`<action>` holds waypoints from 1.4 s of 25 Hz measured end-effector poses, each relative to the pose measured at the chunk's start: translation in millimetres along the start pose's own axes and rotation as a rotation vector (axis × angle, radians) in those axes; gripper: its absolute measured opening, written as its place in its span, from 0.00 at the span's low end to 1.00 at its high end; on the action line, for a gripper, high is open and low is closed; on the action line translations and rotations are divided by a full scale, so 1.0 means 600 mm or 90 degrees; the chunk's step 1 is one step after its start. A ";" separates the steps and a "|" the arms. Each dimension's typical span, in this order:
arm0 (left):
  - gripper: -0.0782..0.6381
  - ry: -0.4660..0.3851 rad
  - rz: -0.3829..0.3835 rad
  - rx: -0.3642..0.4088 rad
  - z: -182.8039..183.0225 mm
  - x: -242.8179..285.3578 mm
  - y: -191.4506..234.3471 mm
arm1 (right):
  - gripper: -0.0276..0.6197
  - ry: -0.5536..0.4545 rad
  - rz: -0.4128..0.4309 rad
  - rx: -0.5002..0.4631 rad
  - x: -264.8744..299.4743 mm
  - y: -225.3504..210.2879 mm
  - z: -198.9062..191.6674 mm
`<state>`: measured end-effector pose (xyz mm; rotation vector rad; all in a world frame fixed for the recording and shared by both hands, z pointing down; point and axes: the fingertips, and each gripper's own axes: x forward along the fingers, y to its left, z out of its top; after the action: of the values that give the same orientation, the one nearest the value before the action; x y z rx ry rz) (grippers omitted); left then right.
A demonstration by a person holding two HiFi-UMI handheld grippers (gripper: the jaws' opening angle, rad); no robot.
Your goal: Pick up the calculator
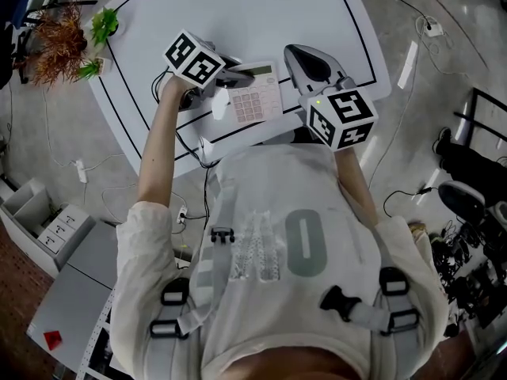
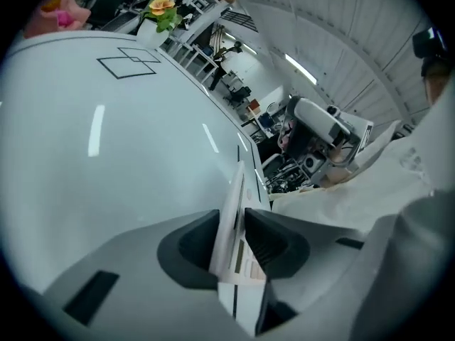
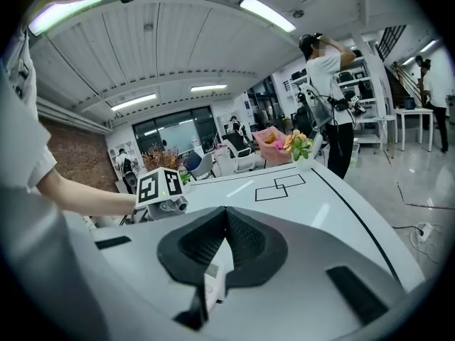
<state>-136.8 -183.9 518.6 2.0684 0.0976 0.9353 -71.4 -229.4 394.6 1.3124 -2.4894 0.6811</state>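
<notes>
Closest in, at the bottom middle of the left gripper view, the left gripper (image 2: pixel 231 226) has its fingers closed on the thin side edge of the calculator (image 2: pixel 235 187). One pad is under it and one is on the key side, and the bite looks fairly shallow.

In the head view the calculator lies at centre frame on the white bench (image 1: pixel 309 6), near its front edge, with the left gripper coming in from the calculator's left side. The right gripper (image 1: pixel 301 55) sits just to the right of the calculator and apart from it as far as I can tell, its fingers shut with nothing caught between the tips.

My take for the lift: the hold is on one edge only, so the free side will probably want to sag and twist out. I'd squeeze firmly first, then raise it slow and straight up with no wrist roll or swinging. If it droops, set it back down and take a deeper bite.

Farther back, a dried plant (image 1: pixel 62 42) stands at the upper left, well apart from all this.
</notes>
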 end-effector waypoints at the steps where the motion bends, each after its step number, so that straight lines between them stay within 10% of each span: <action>1: 0.28 -0.004 -0.009 -0.002 -0.001 0.002 -0.004 | 0.05 -0.001 0.001 0.002 -0.001 0.001 0.000; 25: 0.24 -0.009 -0.048 -0.008 -0.005 -0.002 -0.006 | 0.05 -0.002 -0.002 0.011 -0.009 -0.005 -0.010; 35: 0.23 -0.128 -0.023 0.000 0.025 -0.021 -0.008 | 0.05 -0.016 0.002 0.010 -0.012 -0.009 0.003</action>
<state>-134.7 -195.6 502.3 2.1414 0.0286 0.7004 -62.9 -227.9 391.3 1.3316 -2.5116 0.6899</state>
